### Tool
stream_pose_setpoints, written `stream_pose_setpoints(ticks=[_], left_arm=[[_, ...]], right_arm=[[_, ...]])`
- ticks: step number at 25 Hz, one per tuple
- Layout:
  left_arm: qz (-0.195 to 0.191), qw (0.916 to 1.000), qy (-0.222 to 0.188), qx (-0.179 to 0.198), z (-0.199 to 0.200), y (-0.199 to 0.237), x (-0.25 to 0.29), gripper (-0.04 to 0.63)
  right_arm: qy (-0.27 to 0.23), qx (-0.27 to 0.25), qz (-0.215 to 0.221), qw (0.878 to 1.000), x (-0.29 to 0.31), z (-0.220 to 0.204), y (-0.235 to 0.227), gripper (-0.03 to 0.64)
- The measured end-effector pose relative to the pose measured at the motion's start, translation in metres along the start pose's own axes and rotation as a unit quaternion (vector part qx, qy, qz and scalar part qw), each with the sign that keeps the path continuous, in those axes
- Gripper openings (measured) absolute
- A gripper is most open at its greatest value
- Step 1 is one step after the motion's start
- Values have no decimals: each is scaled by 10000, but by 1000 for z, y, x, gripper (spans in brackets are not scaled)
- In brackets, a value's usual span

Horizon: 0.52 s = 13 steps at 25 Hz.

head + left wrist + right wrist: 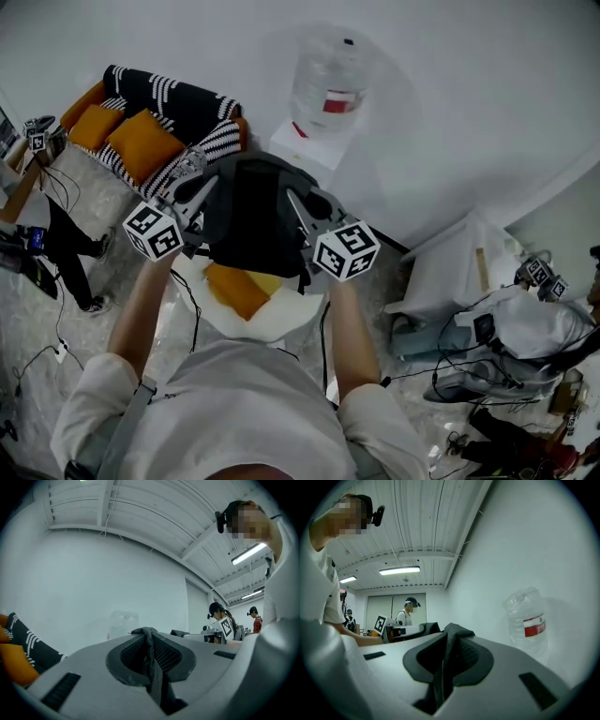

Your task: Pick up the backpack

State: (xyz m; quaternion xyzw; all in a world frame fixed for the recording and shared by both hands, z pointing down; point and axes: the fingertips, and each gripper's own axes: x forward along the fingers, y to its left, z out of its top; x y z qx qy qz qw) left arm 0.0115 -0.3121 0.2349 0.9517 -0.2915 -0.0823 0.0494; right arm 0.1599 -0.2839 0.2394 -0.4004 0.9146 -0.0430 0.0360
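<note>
Two grips held the backpack (pixel 251 220) at frame centre: my left gripper (pixel 193 169) and right gripper (pixel 299 202) each clenched on a dark fabric fold (pixel 152 663).

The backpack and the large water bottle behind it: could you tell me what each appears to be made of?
The backpack looks like matte black woven fabric, probably synthetic: it sags softly, and its strap folds limply. The water bottle looks like clear, glossy plastic: it is see-through with soft highlights; glass seems unlikely.
</note>
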Motion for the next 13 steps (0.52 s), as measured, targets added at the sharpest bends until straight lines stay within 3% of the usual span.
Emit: stream_pose_setpoints(ticks=[13], left_arm=[[10,10000,-14,-46,-5,4,1,34]], right_arm=[[41,-24,8,10000,3,-5,-3,37]])
